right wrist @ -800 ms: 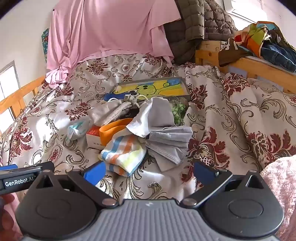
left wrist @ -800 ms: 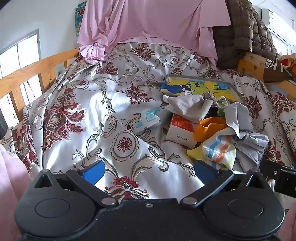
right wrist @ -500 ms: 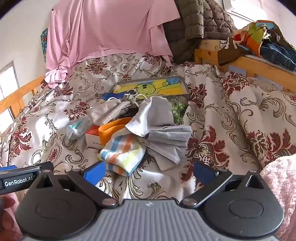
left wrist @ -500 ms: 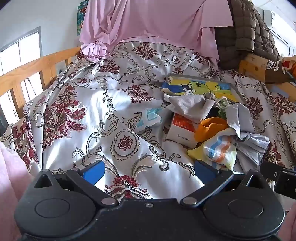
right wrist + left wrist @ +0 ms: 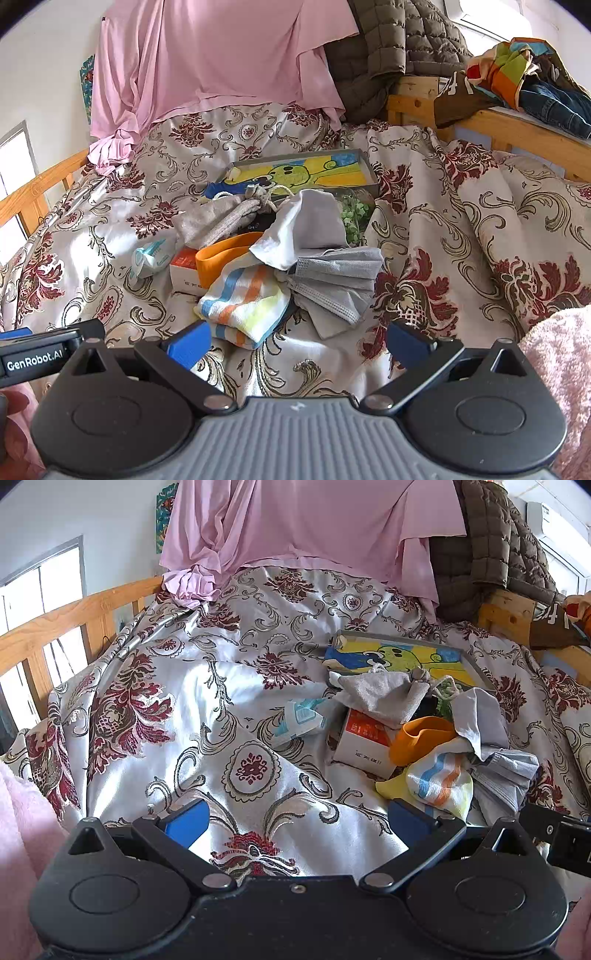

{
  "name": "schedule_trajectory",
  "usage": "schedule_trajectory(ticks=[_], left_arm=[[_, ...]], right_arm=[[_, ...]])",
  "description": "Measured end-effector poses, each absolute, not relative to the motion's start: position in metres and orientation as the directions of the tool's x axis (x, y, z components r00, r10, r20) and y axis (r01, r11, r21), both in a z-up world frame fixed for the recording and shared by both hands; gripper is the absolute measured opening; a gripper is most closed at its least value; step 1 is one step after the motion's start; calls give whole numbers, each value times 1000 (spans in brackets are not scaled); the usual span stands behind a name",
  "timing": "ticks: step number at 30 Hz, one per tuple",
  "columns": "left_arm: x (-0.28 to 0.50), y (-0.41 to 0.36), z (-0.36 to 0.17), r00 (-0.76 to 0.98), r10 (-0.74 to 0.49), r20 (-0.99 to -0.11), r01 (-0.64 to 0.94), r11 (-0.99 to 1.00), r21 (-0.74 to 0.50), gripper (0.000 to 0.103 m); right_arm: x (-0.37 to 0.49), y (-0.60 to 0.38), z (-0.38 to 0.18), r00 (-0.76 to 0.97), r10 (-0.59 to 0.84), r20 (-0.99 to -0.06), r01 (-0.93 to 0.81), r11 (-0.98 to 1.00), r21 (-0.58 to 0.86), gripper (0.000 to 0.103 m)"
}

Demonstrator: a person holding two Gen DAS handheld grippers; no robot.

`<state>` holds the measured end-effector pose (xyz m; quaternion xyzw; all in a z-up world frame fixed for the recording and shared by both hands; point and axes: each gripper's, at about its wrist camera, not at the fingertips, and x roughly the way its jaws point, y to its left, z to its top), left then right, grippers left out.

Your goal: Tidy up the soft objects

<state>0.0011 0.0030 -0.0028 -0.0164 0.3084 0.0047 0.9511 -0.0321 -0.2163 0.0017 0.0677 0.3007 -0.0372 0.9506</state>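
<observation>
A heap of soft things lies on the patterned bedspread (image 5: 207,716) (image 5: 424,206). It holds a striped cloth (image 5: 439,782) (image 5: 243,299), grey face masks (image 5: 506,771) (image 5: 336,284), a pale grey cloth (image 5: 306,229), a beige drawstring pouch (image 5: 384,694) (image 5: 214,221), an orange band (image 5: 421,734) (image 5: 225,251) and a small tissue pack (image 5: 299,720) (image 5: 151,254). My left gripper (image 5: 295,821) hangs open over bare bedspread, left of the heap. My right gripper (image 5: 299,343) is open just in front of the striped cloth, nothing between its fingers.
A white and red carton (image 5: 365,742) (image 5: 184,269) sits under the heap. Behind it lies a flat box with a cartoon lid (image 5: 402,657) (image 5: 303,170). Wooden rails (image 5: 55,627) (image 5: 517,129) edge the bed; a pink sheet (image 5: 314,520) and quilted jacket (image 5: 399,55) hang behind.
Both views have drifted only slightly; the heap sits marginally higher and nearer in the left wrist view. Both grippers have stayed open and nothing has been touched.
</observation>
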Motion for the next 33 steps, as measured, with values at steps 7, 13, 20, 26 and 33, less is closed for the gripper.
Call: schedule_trajectory(ticks=[7, 13, 20, 26, 33], left_arm=[[1, 4, -3, 810, 1, -586, -21, 999, -27, 102], [1, 4, -3, 811, 1, -585, -21, 999, -27, 102], [0, 4, -2, 810, 0, -586, -20, 999, -27, 102], [1, 4, -2, 811, 1, -585, -22, 999, -29, 102], [1, 5, -1, 810, 1, -586, -22, 999, -29, 102]], right_arm=[[-33, -218, -1, 816, -26, -577, 111, 987, 112, 103], [-33, -217, 0, 816, -26, -578, 112, 987, 113, 103], [-33, -217, 0, 815, -25, -579, 112, 987, 114, 103], [-32, -216, -4, 815, -26, -580, 113, 987, 115, 103], [-33, -217, -1, 815, -26, -580, 113, 987, 115, 103]])
